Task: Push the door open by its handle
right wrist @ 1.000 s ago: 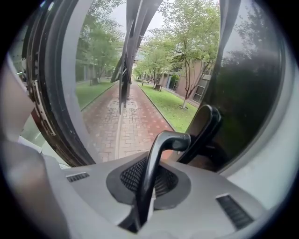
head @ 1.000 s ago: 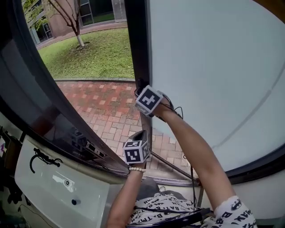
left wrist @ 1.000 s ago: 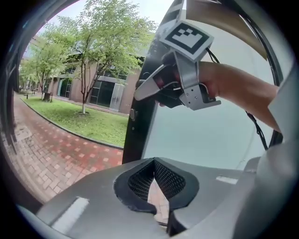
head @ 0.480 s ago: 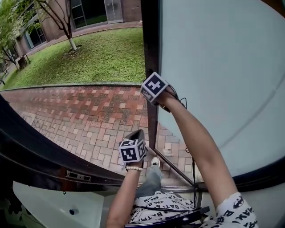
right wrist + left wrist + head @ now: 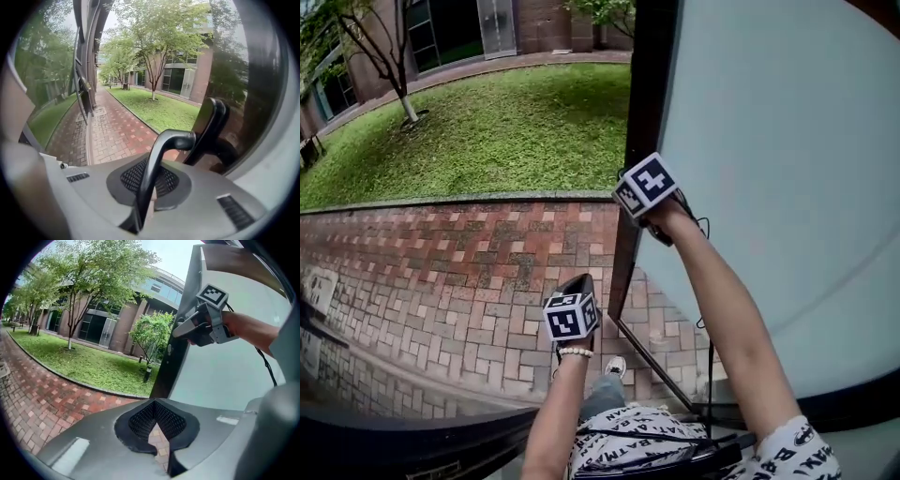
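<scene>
Slim dark metal lever handle (image 5: 158, 159): we find it on the dark frame edge of the tall frosted-glass door (image 5: 769, 141), which stands open at the right of the head view.

Right tool (image 5: 147, 187): clenched on the lever. The handle's shank runs up between the black mesh pads, and its bent end stands clear above them. We see a bare forearm (image 5: 722, 309) reaching up to it.

Left tool (image 5: 157, 425): closed together with nothing between its pads, only paving showing through the slit. It is held lower and to the left, apart from the door, with a pale bead bracelet (image 5: 576, 352) on its wrist.

Beyond the doorway we note red brick paving (image 5: 469, 272), then a green lawn (image 5: 516, 122), with trees (image 5: 89, 282) and a brick building (image 5: 136, 305) behind.
</scene>
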Tool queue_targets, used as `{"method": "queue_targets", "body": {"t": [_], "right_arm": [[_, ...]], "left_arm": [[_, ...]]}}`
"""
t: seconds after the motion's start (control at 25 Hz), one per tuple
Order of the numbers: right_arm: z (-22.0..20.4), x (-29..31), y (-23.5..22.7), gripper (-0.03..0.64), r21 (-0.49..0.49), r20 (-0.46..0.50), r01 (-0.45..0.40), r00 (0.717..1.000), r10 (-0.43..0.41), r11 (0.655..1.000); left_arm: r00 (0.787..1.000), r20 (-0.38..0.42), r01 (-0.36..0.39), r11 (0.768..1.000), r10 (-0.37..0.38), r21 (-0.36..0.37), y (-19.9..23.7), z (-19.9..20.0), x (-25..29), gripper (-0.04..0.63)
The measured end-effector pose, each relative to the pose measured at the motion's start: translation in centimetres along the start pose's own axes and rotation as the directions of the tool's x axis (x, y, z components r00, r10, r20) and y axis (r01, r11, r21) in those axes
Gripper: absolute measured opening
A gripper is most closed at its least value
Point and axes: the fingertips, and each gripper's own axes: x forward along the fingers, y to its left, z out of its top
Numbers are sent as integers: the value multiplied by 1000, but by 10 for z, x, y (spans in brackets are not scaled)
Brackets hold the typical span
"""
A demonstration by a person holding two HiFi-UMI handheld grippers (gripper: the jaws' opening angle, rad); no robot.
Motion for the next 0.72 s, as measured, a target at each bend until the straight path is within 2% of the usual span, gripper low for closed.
{"method": "queue_targets", "body": {"t": [0.28,0.56,0.72], "right_arm": [[-26,-14,-122,11,136,-9,117,993,-117,984],[-72,-37,-246,9,320,-1,187,980,-197,929],[-97,-56,-309,9,378,-12,244,966,-258,893]], "left_arm": [[999,-47,14,999,-12,31,0,26,60,0],[997,-80,27,999,-23,44,3,40,104,0],[997,-81,15,999,-12,39,15,52,117,0]]}}
